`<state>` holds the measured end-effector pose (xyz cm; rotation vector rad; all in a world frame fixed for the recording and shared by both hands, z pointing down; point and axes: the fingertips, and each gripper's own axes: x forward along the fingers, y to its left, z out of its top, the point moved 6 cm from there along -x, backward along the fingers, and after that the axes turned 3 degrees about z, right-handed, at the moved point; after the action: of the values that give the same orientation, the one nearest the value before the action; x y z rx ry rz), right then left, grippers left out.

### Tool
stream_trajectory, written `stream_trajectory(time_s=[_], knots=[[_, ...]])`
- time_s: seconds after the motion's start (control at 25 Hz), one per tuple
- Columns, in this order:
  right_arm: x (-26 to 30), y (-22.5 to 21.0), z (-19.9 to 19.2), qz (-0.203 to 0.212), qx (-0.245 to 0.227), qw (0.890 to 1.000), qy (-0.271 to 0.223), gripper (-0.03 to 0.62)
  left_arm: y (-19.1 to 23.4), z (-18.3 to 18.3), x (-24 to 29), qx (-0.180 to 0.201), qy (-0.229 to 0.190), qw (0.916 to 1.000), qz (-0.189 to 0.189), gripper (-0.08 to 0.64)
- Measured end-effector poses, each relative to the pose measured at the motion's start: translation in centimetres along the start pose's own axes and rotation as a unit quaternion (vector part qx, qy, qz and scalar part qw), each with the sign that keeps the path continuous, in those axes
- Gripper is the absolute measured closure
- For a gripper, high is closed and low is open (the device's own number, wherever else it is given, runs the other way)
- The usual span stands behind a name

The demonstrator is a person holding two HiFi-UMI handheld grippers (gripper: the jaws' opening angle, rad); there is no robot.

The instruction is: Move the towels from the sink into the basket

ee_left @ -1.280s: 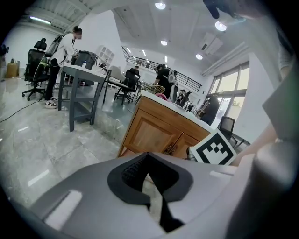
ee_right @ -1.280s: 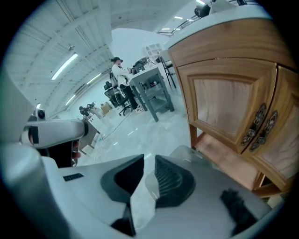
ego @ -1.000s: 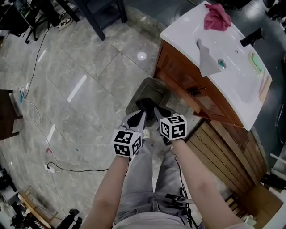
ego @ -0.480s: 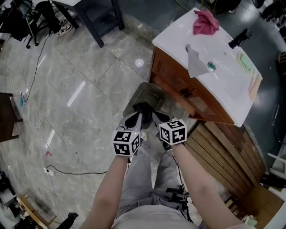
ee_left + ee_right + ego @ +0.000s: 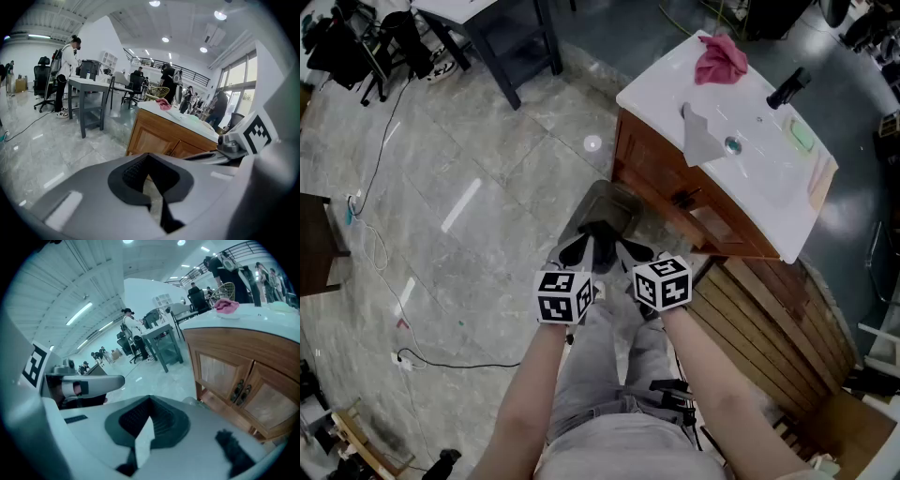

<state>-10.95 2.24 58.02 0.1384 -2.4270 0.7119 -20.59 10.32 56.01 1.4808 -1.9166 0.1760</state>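
The left tongs and right tongs are closed tight and empty, side by side over the basket on the floor. 1 grey towel hangs over the sink's front edge. 1 pink towel lies at its far corner.

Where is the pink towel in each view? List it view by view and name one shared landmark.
Head view: the pink towel lies at top right, on the far end of the white countertop.
Left gripper view: small, just above centre, on that countertop's end.
Right gripper view: upper right, on the countertop.
Shared landmark: the wooden cabinet beneath the countertop.
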Motion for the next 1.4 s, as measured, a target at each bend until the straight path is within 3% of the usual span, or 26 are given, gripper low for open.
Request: stream_trajectory(time_s=[0.36, 0.64, 0.92, 1.4], knots=[[-4.2, 0.7, 3.9, -0.009, 0.001, 0.999, -0.048, 0.574, -2.9, 2.9, -1.7, 0.026, -0.018, 0.9991, -0.028, 0.558], [-7.5, 1.5, 5.9, -0.010, -0.035, 0.997, -0.072, 0.574, -5.4, 5.3, -2.9, 0.041, -0.054, 0.9966, -0.048, 0.558], [-11.0, 2.3, 7.5, -0.009, -0.070, 0.992, -0.101, 0.574, -8.0, 7.6, -4.6, 0.071, -0.086, 0.9915, -0.066, 0.558], [-17.8, 2.6, 10.4, -0.026, -0.084, 0.980, -0.177, 0.574, -12.8, 12.2, -6.9, 0.110, -0.150, 0.9783, -0.091, 0.558]])
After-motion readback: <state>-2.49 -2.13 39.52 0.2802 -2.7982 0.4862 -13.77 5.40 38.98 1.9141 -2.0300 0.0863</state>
